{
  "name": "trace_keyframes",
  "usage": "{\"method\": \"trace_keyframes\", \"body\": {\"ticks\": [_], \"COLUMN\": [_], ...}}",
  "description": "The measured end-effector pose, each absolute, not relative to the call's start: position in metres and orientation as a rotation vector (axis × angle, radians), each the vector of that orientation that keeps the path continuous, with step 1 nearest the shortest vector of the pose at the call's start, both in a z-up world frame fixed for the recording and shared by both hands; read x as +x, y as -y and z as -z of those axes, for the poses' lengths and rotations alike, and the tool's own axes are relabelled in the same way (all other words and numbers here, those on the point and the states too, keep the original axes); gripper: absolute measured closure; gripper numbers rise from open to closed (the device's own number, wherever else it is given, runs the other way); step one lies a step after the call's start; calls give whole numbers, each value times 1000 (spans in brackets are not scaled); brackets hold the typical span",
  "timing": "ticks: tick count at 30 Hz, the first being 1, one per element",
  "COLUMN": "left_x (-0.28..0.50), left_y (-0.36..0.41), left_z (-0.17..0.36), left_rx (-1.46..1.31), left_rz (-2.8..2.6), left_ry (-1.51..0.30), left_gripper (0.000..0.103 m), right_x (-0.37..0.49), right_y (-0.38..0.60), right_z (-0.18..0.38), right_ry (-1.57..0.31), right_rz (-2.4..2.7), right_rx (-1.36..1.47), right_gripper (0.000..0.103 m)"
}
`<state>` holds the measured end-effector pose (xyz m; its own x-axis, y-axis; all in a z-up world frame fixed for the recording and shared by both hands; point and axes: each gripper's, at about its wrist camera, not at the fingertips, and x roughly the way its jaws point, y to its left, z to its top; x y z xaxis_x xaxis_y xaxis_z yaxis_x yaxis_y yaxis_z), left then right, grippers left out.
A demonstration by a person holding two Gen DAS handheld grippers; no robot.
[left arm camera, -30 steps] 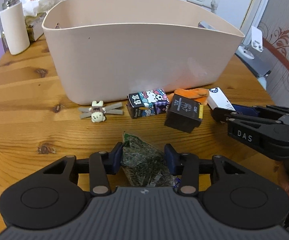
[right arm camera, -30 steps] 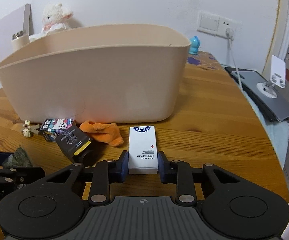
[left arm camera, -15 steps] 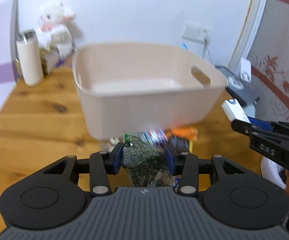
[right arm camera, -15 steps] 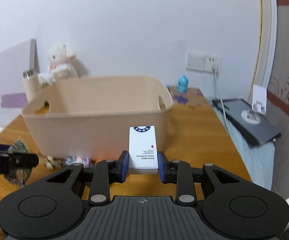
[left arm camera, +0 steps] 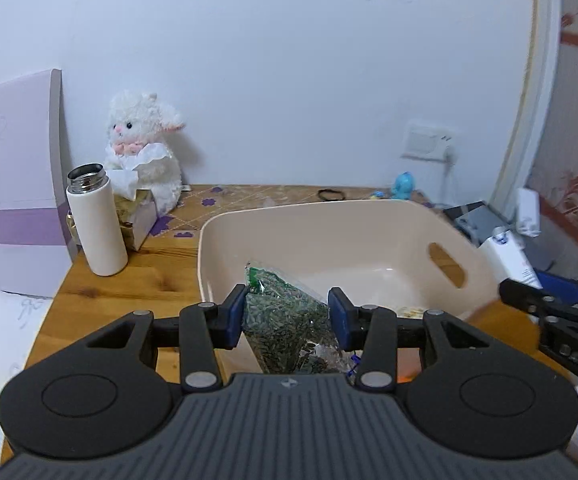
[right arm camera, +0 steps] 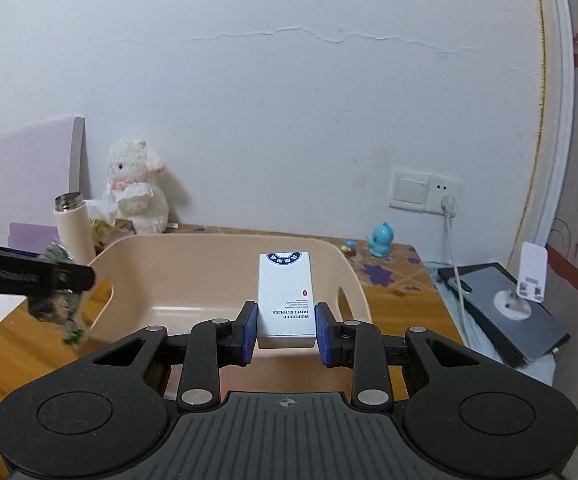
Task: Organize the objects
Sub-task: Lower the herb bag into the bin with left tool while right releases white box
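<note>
Beige bin point(left arm camera: 329, 228) floor partly hidden, left tool point(left arm camera: 287, 314) clamping herb bag point(left arm camera: 285, 320)

A white plush lamb point(left arm camera: 141, 148) sits against the wall at the back of the wooden table point(left arm camera: 101, 292). Just in front of the lamb is a tissue box point(left arm camera: 139, 216), with a white flask point(left arm camera: 97, 220), lid off, beside it. Left of the lamb leans a purple board point(left arm camera: 13, 184). Far right of the lamb stands a small blue figurine point(right arm camera: 381, 239), below a wall socket point(right arm camera: 425, 195).
</note>
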<state>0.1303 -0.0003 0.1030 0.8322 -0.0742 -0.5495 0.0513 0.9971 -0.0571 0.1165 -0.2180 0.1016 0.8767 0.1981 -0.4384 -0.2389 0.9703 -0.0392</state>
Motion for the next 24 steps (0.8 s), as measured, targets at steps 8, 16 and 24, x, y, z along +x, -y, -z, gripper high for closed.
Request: {"method": "trace_keyframes", "body": {"ticks": [8,16,24], "left_x": [193,225,222], "left_y": [14,24,22], "left_z": [-72,-37,-37], "left_rx": [10,22,-10], "left_rz": [24,4,37], "left_ry": [-664,-760,-769], "left_gripper": [57,57,51], "right_x": [157,187,190], "right_y": [198,188,191], "right_z": [-87,-55,-48], "right_ry": [-485,-577,-603], "right_rz": [-205,-180,-171], "right_rx": [-126,-163,-144], "right_gripper": [75,75,60]}}
